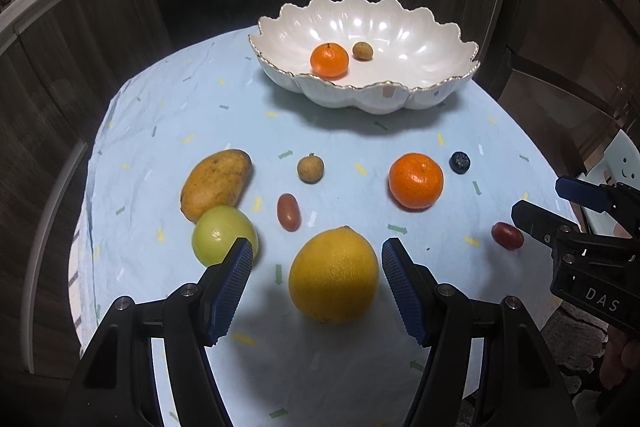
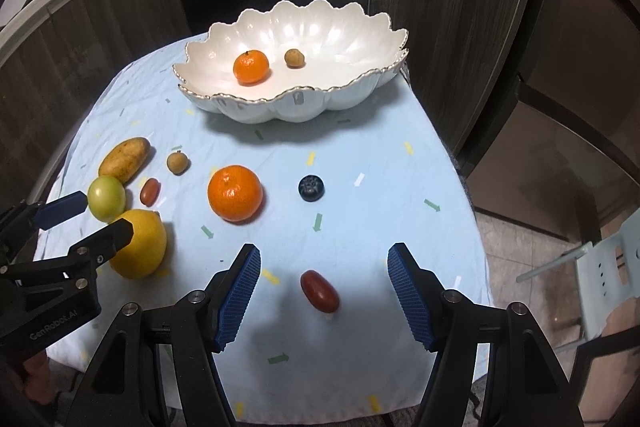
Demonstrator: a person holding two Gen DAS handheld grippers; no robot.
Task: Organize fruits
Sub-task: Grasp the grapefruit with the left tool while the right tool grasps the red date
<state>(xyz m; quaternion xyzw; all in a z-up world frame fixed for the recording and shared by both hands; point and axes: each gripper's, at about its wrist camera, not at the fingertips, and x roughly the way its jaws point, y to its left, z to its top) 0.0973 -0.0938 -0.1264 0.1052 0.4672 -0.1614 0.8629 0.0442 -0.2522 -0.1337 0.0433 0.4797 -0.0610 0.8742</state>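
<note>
The picking step is in hand, with most fruit not yet in the white scalloped bowl [image 1: 436, 83], which holds only a small orange [image 1: 329, 60] and a longan [image 1: 362, 51].

The left gripper [image 1: 316, 291] hangs with its jaws apart and nothing pressed, the big yellow citrus [image 1: 334, 275] lying between its fingertips and a green fruit [image 1: 218, 239] just outside its left finger.

The right gripper [image 2: 322, 291] is likewise spread, a red grape tomato [image 2: 320, 291] between its tips, an orange [image 2: 235, 193] and a blueberry [image 2: 311, 188] beyond.

Next, each should probably settle lower around its fruit, close gently, then carry to the bowl far ahead.
</note>
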